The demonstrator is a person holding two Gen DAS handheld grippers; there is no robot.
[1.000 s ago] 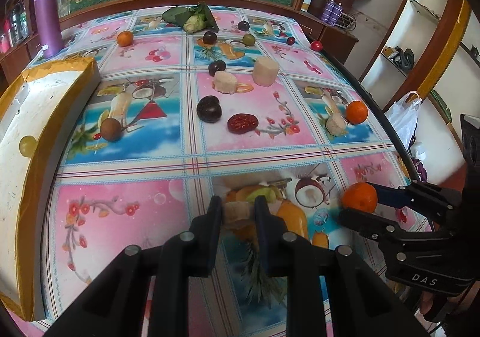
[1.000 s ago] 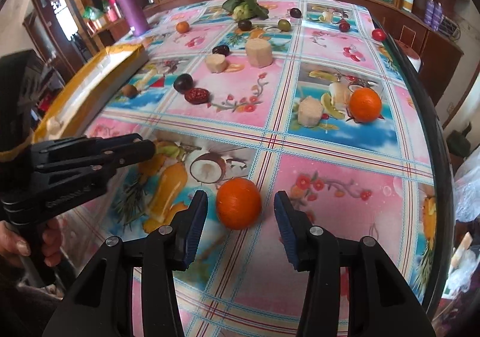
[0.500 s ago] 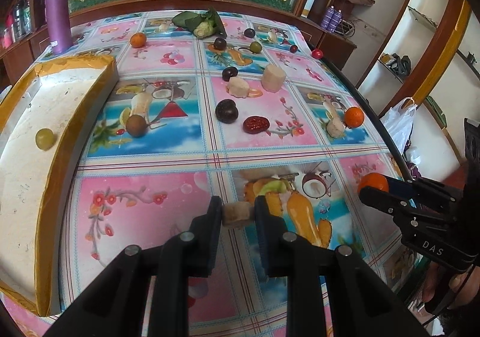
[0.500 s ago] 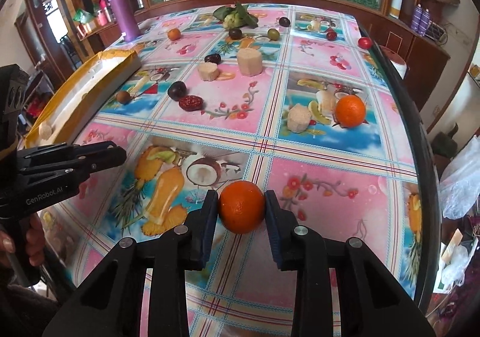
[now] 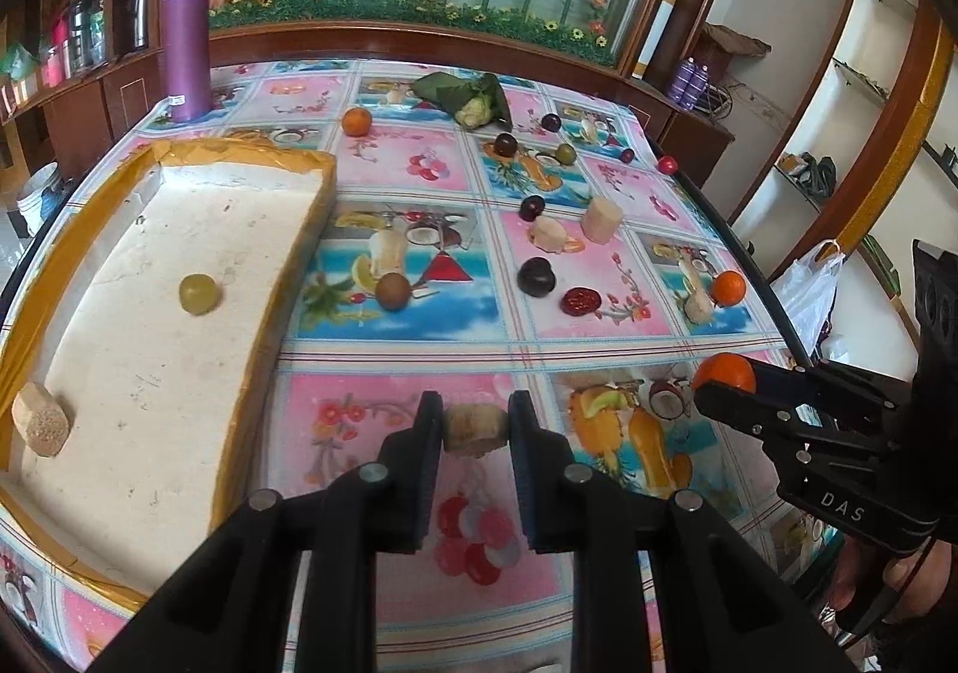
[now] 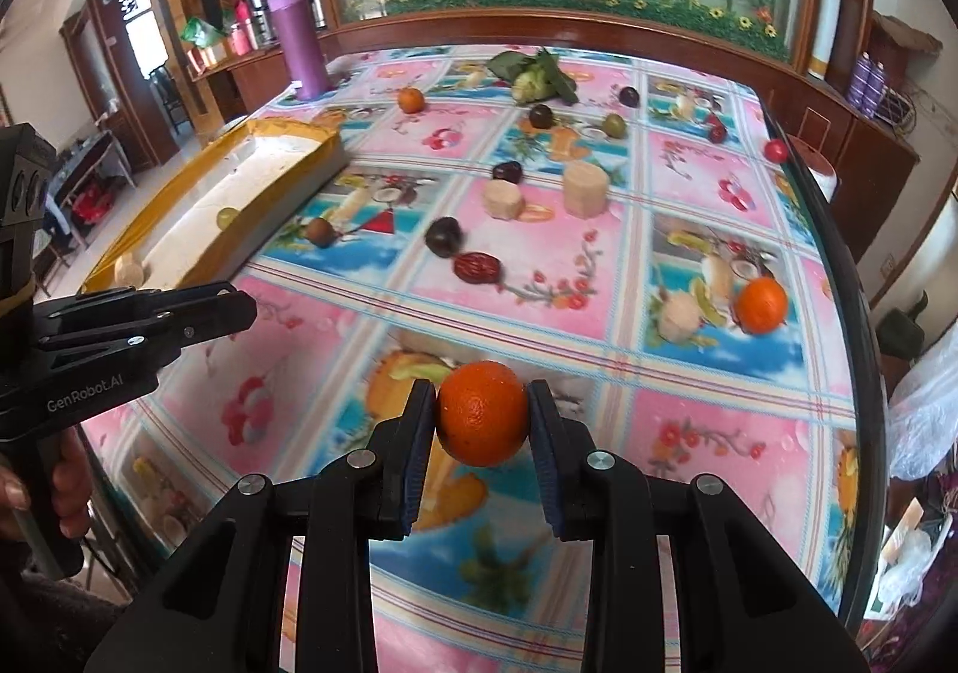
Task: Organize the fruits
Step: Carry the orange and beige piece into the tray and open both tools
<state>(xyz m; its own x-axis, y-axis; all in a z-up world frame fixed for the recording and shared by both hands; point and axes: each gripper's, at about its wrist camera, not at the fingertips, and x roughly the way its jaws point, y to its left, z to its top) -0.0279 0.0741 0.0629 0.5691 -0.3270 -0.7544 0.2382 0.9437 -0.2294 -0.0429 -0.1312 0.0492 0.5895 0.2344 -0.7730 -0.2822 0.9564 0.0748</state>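
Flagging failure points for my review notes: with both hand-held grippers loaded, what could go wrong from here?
1. The round orange fruit is pinched only at its sides by the right hand-held gripper; it could roll out.
2. The pale cut fruit chunk sits at the left hand-held gripper's fingertips, so it might slip before reaching the yellow-taped white foam tray.

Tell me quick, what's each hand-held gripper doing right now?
Left hand-held gripper: closed on a pale fruit chunk.
Right hand-held gripper: closed on an orange.
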